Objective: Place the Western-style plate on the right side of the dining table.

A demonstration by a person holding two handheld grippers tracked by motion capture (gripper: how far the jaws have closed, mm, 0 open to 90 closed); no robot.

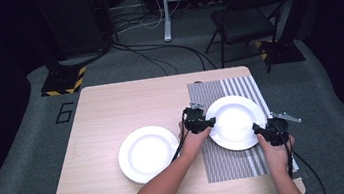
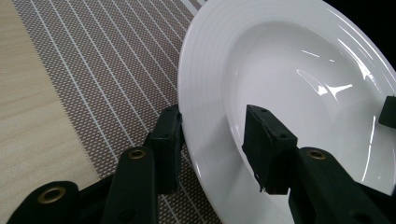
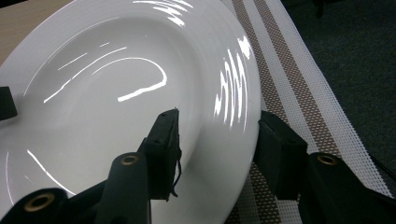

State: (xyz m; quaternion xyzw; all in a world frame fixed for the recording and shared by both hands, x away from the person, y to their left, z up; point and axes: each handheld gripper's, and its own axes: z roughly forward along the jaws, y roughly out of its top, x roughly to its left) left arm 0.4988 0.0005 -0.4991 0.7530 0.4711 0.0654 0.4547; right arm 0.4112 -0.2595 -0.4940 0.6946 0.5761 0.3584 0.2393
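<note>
Over the striped mat [image 1: 234,164] at the table's [image 1: 111,110] right side, I have the plate [image 1: 236,121] between my two tongs. My left tongs [image 1: 212,121] straddle its near-left rim, one jaw under the rim and one over the sloping inside, set apart about the rim's thickness; I cannot tell whether they bite or only bracket it. My right tongs [image 1: 255,127] do the same on the opposite rim, one jaw inside, one outside, and again the squeeze is unclear. The plate looks tilted, its far edge toward the mat.

My worry is the glaze: it is slick, and the rim slopes, so a light pinch could slide off as I lift and drop the plate onto the mat. If one hand rises faster than the other, the plate could twist out of the weaker hold. Moving left, I could also knock it against the second plate [image 1: 148,153], which sits well apart on bare wood.
</note>
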